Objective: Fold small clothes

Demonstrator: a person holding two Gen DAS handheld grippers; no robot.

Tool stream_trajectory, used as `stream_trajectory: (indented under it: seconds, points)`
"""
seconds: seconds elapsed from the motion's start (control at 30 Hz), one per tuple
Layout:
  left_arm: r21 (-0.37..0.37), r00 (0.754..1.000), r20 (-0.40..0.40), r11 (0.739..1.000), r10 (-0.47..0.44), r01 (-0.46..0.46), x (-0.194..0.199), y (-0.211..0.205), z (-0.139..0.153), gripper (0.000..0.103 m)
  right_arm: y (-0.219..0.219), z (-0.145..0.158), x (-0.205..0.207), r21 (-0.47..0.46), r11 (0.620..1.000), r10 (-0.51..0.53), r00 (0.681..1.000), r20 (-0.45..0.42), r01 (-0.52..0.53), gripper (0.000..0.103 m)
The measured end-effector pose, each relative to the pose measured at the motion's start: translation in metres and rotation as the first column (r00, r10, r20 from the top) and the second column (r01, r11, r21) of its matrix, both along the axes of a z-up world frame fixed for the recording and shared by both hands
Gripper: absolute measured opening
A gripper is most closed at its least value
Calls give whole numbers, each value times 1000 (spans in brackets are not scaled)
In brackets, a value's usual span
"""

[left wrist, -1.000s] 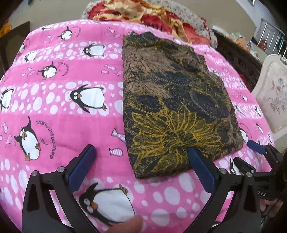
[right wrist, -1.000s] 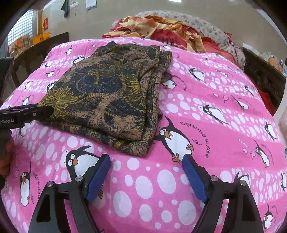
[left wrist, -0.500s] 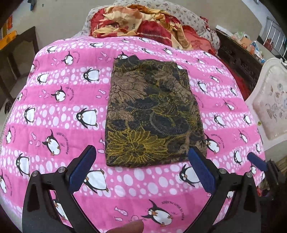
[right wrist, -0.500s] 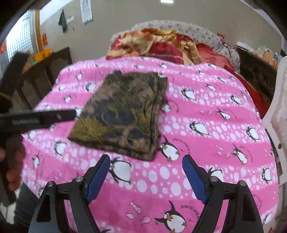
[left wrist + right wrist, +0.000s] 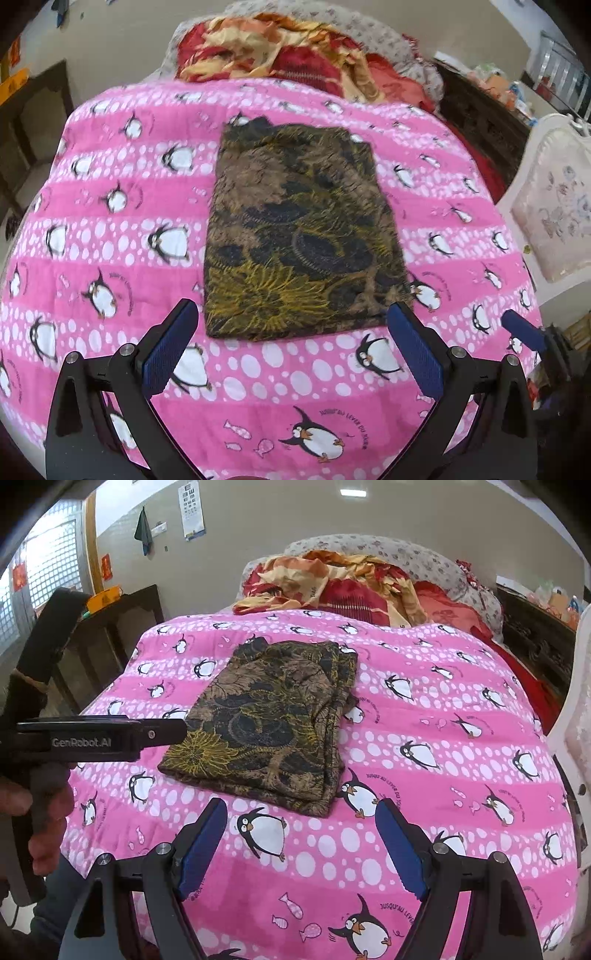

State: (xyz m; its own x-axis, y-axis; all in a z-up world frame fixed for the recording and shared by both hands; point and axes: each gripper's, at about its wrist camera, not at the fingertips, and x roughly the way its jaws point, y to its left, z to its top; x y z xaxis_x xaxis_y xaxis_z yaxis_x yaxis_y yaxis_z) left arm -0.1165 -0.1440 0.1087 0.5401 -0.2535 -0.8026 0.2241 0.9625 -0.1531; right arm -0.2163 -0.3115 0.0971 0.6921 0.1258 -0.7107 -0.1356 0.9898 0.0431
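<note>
The garment [image 5: 299, 236] lies on the bed, on the pink penguin quilt [image 5: 110, 236], about mid-quilt and short of the heap of red and orange bedding [image 5: 288, 55] at the head end. It forms a compact rectangle, flat, with straight sides and several layers stacked along one edge. By that evidence the folding of this piece appears complete. No other small clothes lie loose on the quilt within view, so whether more pieces remain cannot be told.

Left tongs [image 5: 291, 350]: spread wide, nothing between the pads, held above the quilt just short of the garment's near edge. Right tongs [image 5: 301, 843]: likewise spread and empty, off the garment's near corner. Neither touches the cloth. What is left, in my judgement, is at most to set this piece aside or fetch another.

Differences between views:
- The left wrist view looks nearly straight down the garment's length. It shows the top face, its yellow flower print at the near end, and a small flap protruding at the far corner. The layered edge does not read here.
- The right wrist view comes in at an angle and shows the stacked fold edges along the garment's right side, confirming several layers. It also shows the left tongs side-on, a hand [image 5: 40, 812] on the grip, and a dark cabinet [image 5: 122, 627] beyond the quilt's left edge.
- A white chair [image 5: 550, 206] beside the bed shows clearly only in the left view.
</note>
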Motion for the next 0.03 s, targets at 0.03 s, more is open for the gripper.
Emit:
stream_trajectory:
  seconds: [0.03]
  points:
    - [13, 1000, 10, 1000, -2, 1, -1, -2, 1, 103, -1, 0, -1, 5, 1000, -2, 1000, 1, 2, 80]
